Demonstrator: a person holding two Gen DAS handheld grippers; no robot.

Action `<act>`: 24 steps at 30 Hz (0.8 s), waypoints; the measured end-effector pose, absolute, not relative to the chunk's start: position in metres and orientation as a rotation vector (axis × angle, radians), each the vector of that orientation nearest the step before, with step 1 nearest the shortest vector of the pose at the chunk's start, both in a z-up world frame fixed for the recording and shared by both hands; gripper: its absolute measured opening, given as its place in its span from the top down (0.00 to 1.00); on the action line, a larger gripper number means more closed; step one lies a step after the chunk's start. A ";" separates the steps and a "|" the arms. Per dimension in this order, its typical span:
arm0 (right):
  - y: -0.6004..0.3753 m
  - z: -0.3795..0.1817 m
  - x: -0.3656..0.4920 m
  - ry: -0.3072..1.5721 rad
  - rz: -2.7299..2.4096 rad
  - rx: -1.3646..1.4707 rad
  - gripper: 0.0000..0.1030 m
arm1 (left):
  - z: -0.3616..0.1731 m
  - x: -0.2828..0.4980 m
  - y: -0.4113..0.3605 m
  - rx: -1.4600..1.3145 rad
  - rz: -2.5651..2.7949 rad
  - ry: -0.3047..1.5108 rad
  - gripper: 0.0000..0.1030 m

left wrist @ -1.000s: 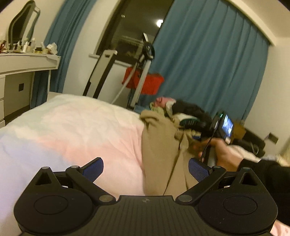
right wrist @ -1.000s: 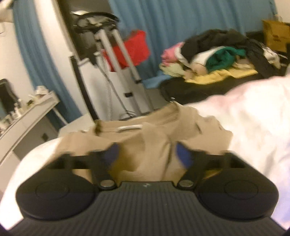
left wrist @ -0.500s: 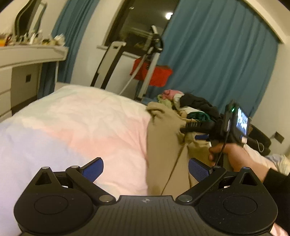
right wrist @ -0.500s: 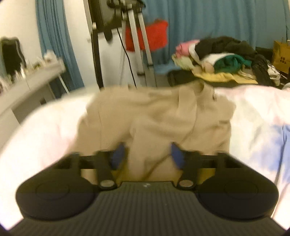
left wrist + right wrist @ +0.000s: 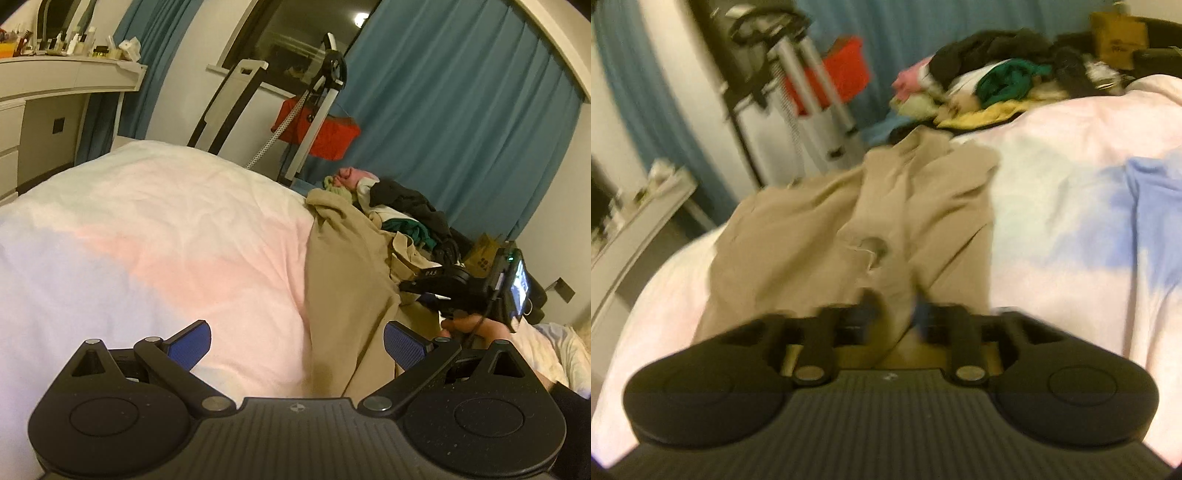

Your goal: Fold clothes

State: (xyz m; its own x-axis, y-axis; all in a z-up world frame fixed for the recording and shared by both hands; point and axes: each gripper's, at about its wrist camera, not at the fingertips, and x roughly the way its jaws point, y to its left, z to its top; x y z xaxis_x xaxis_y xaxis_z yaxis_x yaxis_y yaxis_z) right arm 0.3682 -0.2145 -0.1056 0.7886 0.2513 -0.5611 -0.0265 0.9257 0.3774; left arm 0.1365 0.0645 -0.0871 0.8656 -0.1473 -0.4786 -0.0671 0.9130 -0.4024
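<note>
Bedroom at night: teal curtains [image 5: 454,122] either side of a dark window [image 5: 295,44] with a lamp reflected in it. White desk [image 5: 55,85] by the left wall, cluttered on top. White walls, pastel bedcover [image 5: 147,236].

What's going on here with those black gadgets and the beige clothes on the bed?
A person is folding laundry with a handheld gripper in each hand. The right gripper is pinched on the beige garment lying rumpled on the bed. The left gripper hangs open beside it, holding nothing.
</note>
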 end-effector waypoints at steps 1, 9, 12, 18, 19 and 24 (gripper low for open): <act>-0.213 -0.101 0.361 0.644 0.170 0.348 0.25 | -0.086 0.137 0.064 -0.417 -0.044 0.523 0.02; -0.221 -0.053 0.228 0.574 0.238 0.348 0.15 | -0.074 0.124 0.052 -0.337 -0.064 0.489 0.03; -0.228 -0.039 0.172 0.567 0.269 0.367 0.15 | -0.066 0.115 0.046 -0.316 -0.096 0.494 0.04; -0.249 -0.055 0.110 0.643 0.229 0.429 0.15 | -0.058 0.081 0.046 -0.353 -0.084 0.558 0.11; -0.251 -0.057 0.107 0.652 0.223 0.448 0.15 | -0.057 0.075 0.051 -0.379 -0.071 0.568 0.11; -0.254 -0.061 0.103 0.663 0.243 0.488 0.15 | -0.065 0.053 0.079 -0.531 0.000 0.687 0.11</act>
